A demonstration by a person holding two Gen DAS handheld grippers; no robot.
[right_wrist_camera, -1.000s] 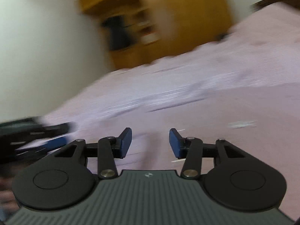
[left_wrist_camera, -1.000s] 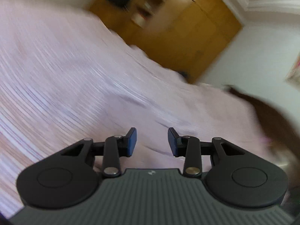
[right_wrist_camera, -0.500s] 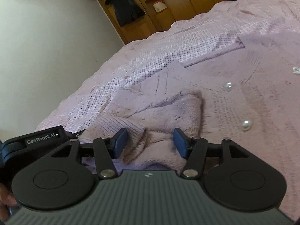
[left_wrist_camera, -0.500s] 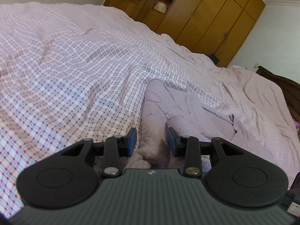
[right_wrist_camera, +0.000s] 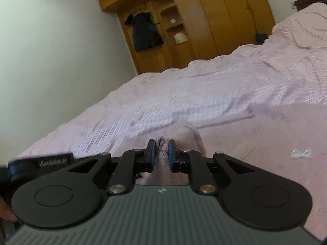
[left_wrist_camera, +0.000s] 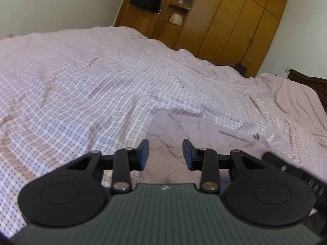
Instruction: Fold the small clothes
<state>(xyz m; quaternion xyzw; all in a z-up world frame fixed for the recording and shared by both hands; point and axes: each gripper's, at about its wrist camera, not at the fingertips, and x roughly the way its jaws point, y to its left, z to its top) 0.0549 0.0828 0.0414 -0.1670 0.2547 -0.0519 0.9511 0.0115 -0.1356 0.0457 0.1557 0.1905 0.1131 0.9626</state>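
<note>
On the bed [left_wrist_camera: 81,85], the right hand-held gripper [right_wrist_camera: 161,155] is closing on a fold of the pink sweater [right_wrist_camera: 265,134]. The left hand-held gripper [left_wrist_camera: 165,153] hovers over the sweater, blades apart and empty.

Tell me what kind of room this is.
Most likely a bedroom: a bed under a pink checked bedspread, a wooden wardrobe along the wall, and a dark jacket hanging on it.

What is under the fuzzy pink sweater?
The pink sweater lies on the checked bedspread, which shows all round it. Anything right beneath the sweater is covered. The right gripper is closing on a fold of it.
</note>
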